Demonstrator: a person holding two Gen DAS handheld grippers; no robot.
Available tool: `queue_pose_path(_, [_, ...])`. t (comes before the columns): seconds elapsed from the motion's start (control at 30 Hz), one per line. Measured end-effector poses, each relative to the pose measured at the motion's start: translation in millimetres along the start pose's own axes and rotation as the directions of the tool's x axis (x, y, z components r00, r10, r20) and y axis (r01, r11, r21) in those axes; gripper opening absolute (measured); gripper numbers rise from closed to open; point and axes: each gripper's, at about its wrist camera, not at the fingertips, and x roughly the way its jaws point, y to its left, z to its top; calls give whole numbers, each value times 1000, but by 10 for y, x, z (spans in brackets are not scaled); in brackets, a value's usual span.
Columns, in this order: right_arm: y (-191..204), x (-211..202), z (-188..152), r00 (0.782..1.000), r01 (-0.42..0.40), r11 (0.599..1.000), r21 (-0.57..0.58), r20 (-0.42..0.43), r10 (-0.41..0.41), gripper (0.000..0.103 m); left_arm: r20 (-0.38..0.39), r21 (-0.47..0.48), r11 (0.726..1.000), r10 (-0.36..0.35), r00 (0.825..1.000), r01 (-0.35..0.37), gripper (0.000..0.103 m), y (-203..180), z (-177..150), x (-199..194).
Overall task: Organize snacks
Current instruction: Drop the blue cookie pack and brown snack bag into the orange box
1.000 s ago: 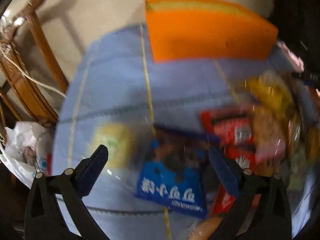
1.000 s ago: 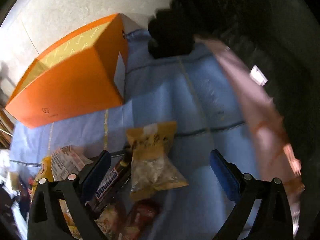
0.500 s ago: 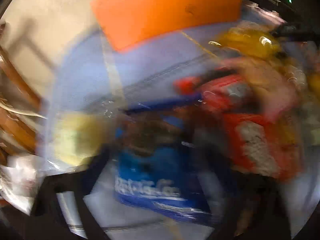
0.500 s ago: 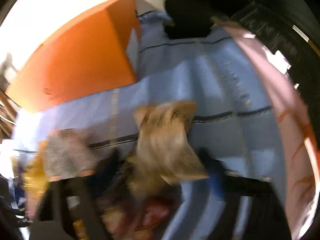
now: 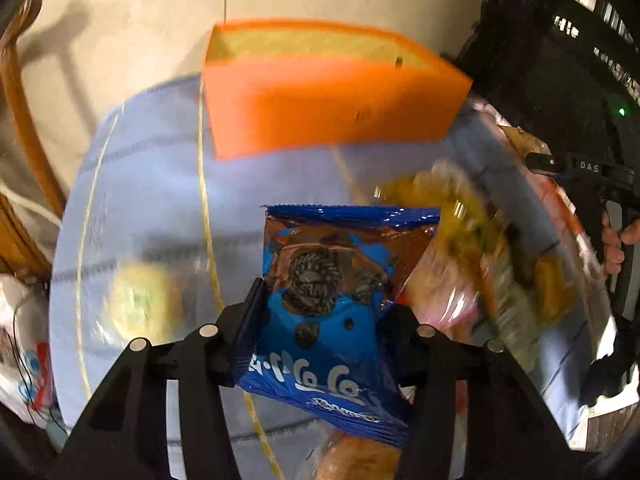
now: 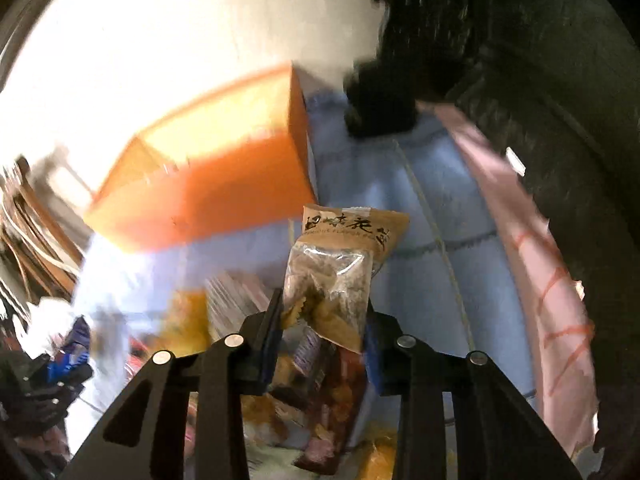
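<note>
Tongs, open before, now each grip a packet: left tongs (image 5: 324,312) blue cookie packet (image 5: 332,304), right tongs (image 6: 322,320) tan snack packet (image 6: 340,268).

Your blue cookie packet (image 5: 324,320), printed with dark sandwich cookies, stands upright, lifted off the blue cloth, crimped top edge toward the orange box (image 5: 328,112). Your tan snack pouch (image 6: 340,276), clear window showing ruffled pieces, also upright and lifted. Box open-topped, at the cloth's far edge. Loose snack pile (image 5: 480,264) blurred, along the cloth's right side.
</note>
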Motion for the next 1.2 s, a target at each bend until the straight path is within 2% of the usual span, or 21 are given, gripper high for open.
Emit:
queue_pose_path(0.1, [122,-172,419,993,-71,997,-2,96,71,35,70,-10,1000,-17,997,18,50,73,447,-80])
queue_pose_path(0.2, [241,-169,825,978,-150,989,1,146,148,35,145,-11,998,61,988,-60,50,107,1022,-60])
queue_pose_path(0.27, [374,-62,1149,973,-174,985,-4,153,172,35,156,-52,994,103,982,-96,50,222,1470,18])
queue_pose_path(0.37, [605,105,1555,975,-164,986,-29,144,167,35,169,-96,988,133,977,-118,50,378,2036,137])
queue_pose_path(0.43, [717,179,1694,978,-153,987,-45,135,158,35,179,-100,982,176,968,-160,50,370,2258,196])
queue_pose_path(0.5, [797,205,1765,979,-146,987,-68,133,154,36,186,-80,983,175,967,-162,51,340,2385,224])
queue_pose_path(0.53, [839,224,1794,981,-136,987,-91,128,147,48,192,-77,981,189,963,-177,54,333,2414,222])
queue_pose_path(0.57, [868,229,1807,982,-122,987,-104,131,135,61,200,-76,979,200,959,-189,82,310,2403,192])
queue_pose_path(0.6, [872,189,1769,982,-112,988,-106,141,127,98,224,-80,973,227,948,-214,99,289,2371,152])
queue_pose_path(0.67, [891,72,1706,978,-91,989,-114,178,111,99,302,-68,968,252,919,-243,99,264,2302,44])
queue_pose_path(0.7, [879,42,1676,977,-96,987,-126,177,118,99,310,-50,968,248,918,-245,99,270,2284,28])
queue_pose_path(0.8, [887,-61,1549,979,-99,985,-144,161,122,99,274,-46,965,262,925,-259,99,371,2119,-73])
queue_pose_path(0.87, [891,-124,1296,982,-120,970,-210,120,148,99,257,-50,969,245,935,-240,99,450,1836,-148])
queue_pose_path(0.9, [911,-127,1138,984,-118,959,-257,100,147,99,244,-49,966,260,934,-256,99,495,1683,-187])
queue_pose_path(0.97, [960,-52,720,994,-83,917,-391,36,105,99,218,-23,951,305,927,-307,99,604,1253,-197])
queue_pose_path(1.0, [980,41,452,997,-67,883,-465,-4,74,99,199,-11,945,323,925,-327,99,649,1097,-188])
queue_pose_path(1.07, [974,247,146,999,-42,856,-516,-43,23,99,146,41,939,331,932,-340,99,767,645,-105])
queue_pose_path(1.13, [880,493,-83,995,-31,863,-504,-96,-21,99,101,80,931,347,932,-356,99,914,257,-11])
queue_pose_path(1.2, [783,700,-177,991,1,881,-473,-114,-62,99,48,86,936,337,940,-340,99,1027,42,96])
